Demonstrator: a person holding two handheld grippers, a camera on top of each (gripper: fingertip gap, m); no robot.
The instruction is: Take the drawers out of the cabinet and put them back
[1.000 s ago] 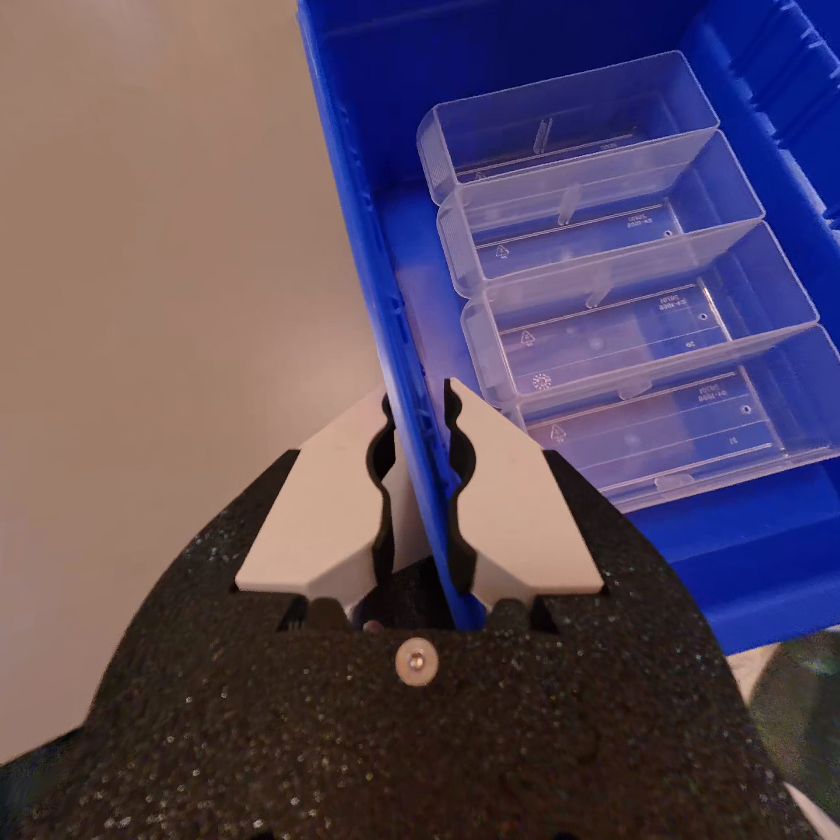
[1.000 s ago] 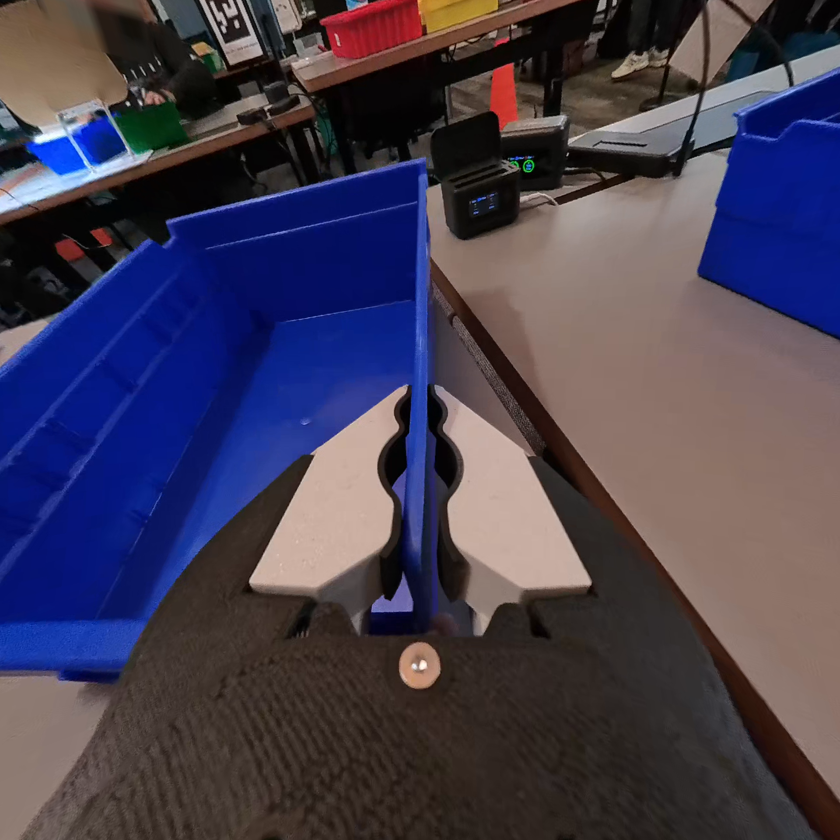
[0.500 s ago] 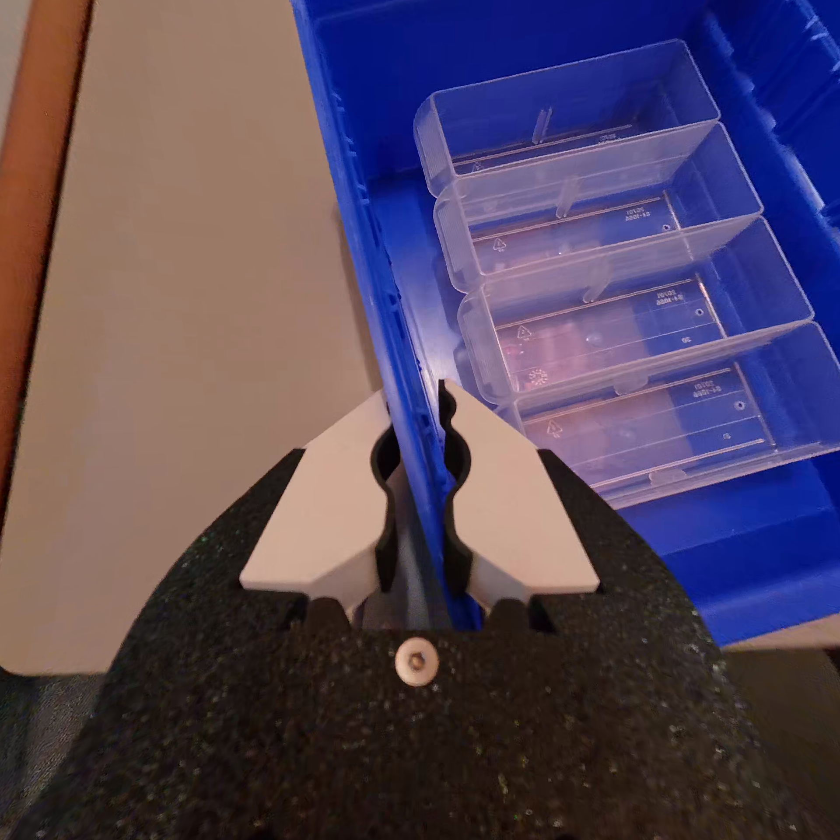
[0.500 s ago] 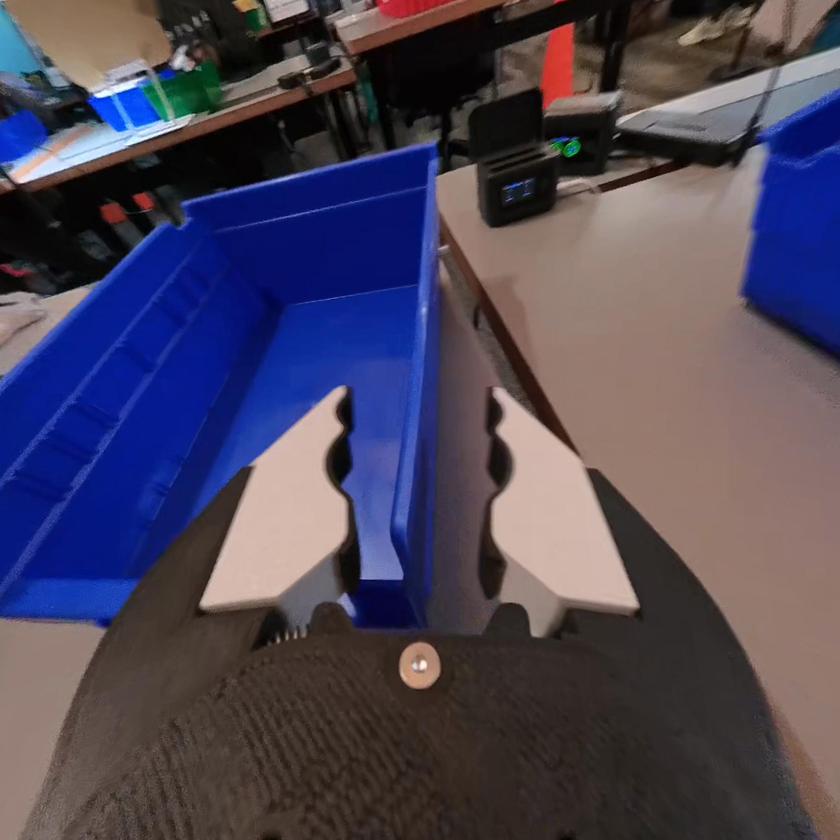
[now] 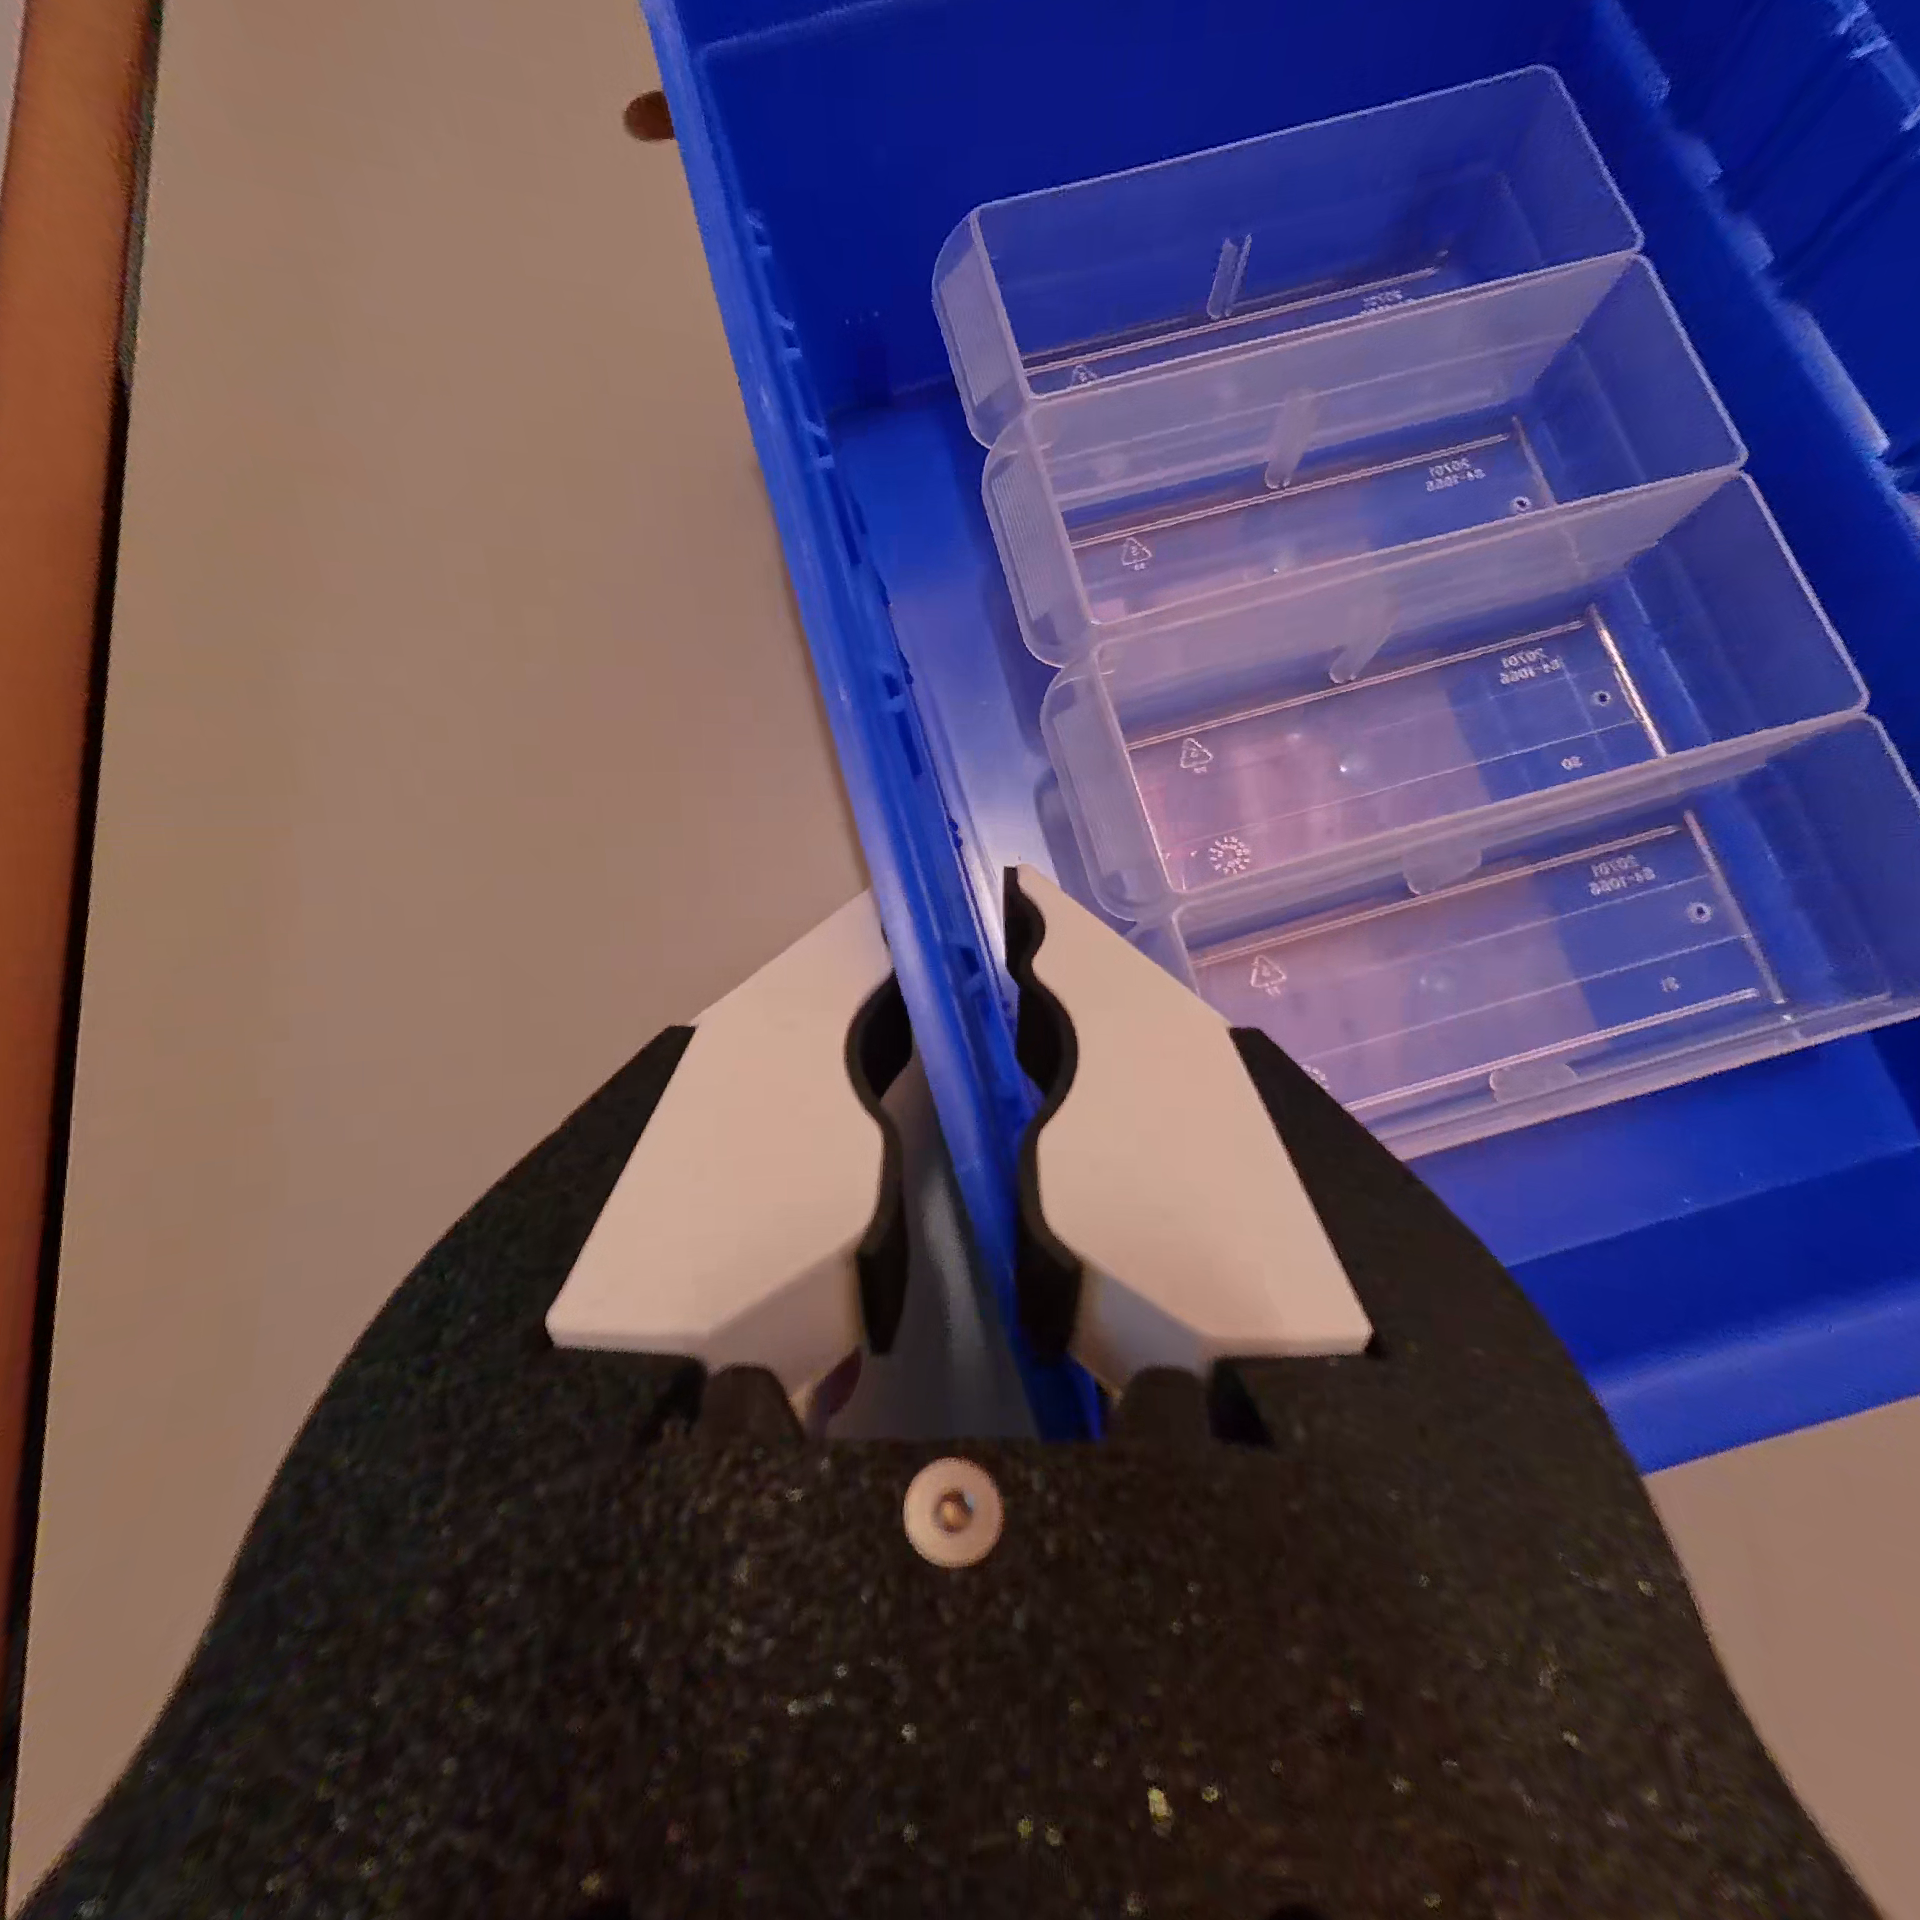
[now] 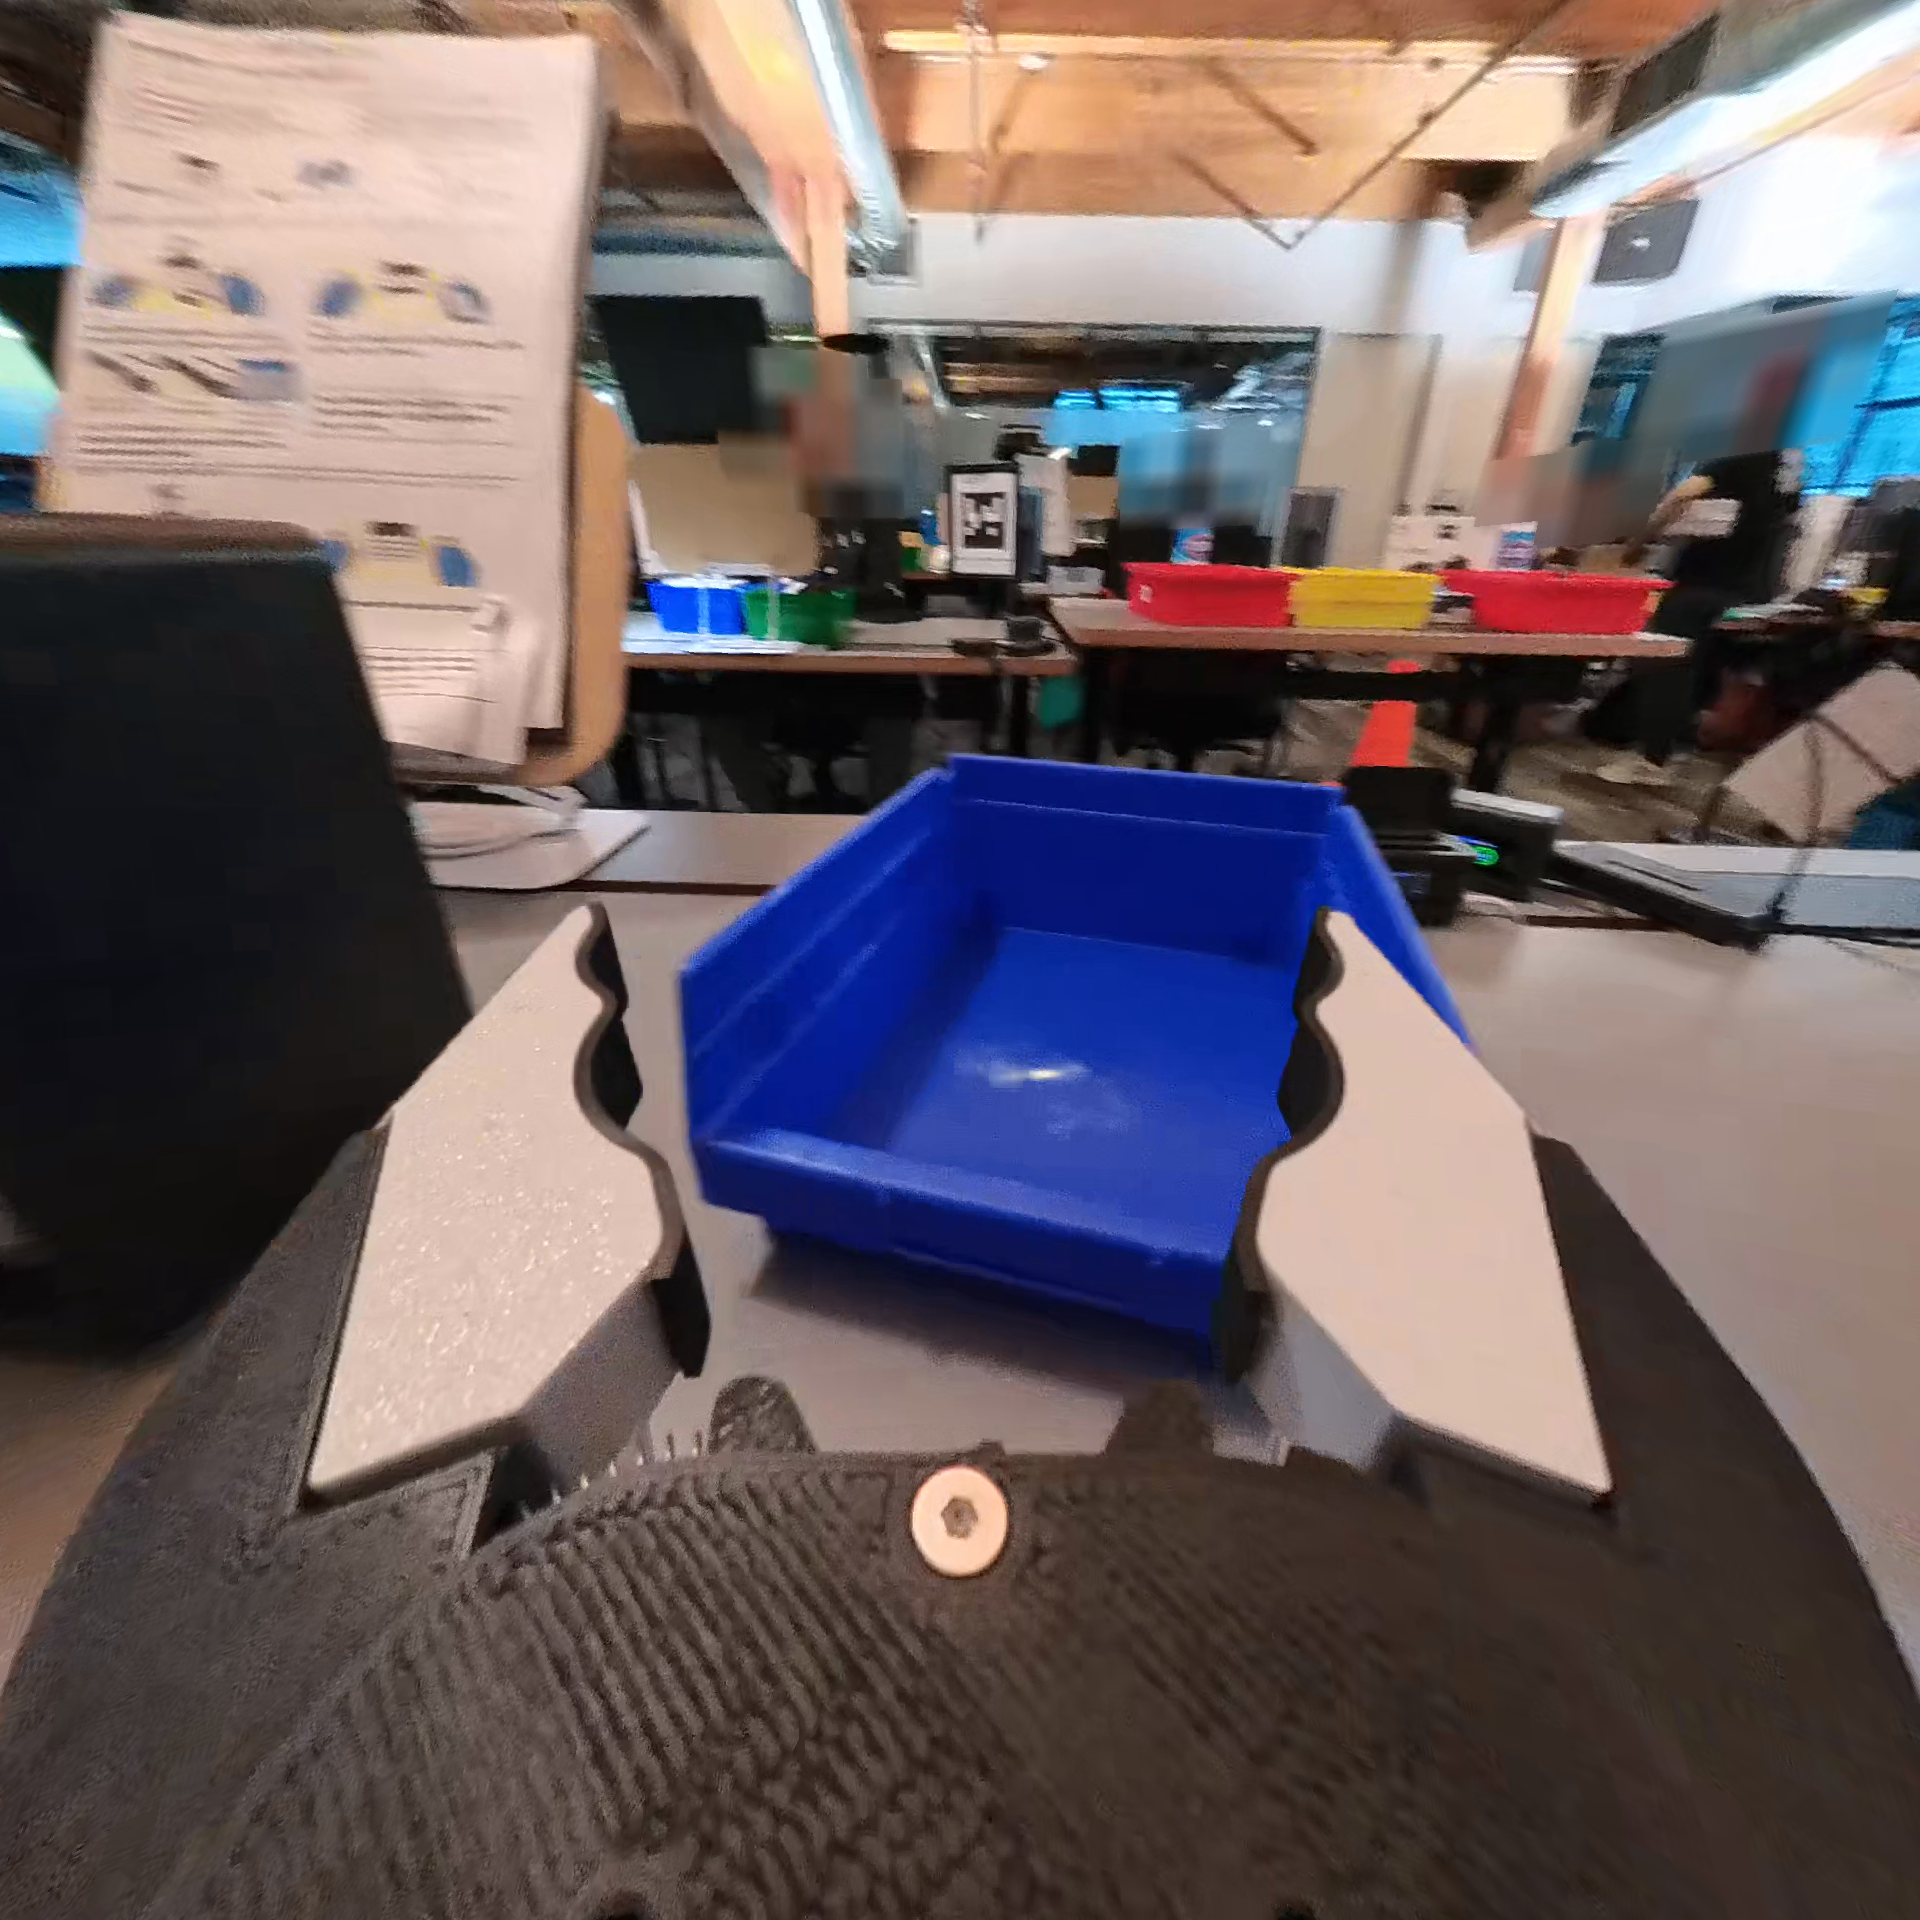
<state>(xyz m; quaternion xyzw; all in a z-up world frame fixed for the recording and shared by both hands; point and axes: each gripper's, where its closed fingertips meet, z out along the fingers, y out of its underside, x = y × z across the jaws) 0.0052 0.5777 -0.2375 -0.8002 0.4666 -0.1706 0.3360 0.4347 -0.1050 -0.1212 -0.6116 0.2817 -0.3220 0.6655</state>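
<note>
Several clear plastic drawers (image 5: 1351, 582) lie side by side, open side up, in a blue bin (image 5: 790, 416) on a tan table. My left gripper (image 5: 948, 894) is shut on the bin's left wall near its front corner, one finger outside and one inside. In the right wrist view a second blue bin (image 6: 1039, 1091) stands empty on the table. My right gripper (image 6: 959, 920) is open wide and empty, held back from that bin's low front edge, touching nothing. No cabinet shows in either view.
The table's brown left edge (image 5: 62, 727) runs close beside the left bin. A large black object (image 6: 187, 883) stands left of the empty bin, with printed sheets (image 6: 322, 312) behind it. Black devices (image 6: 1455, 842) sit behind it. Far tables hold red and yellow trays (image 6: 1351, 597).
My right gripper let go of the empty bin's right wall, opened wide and drew back to face the bin's front. My left gripper kept its hold and the bin slid along the table.
</note>
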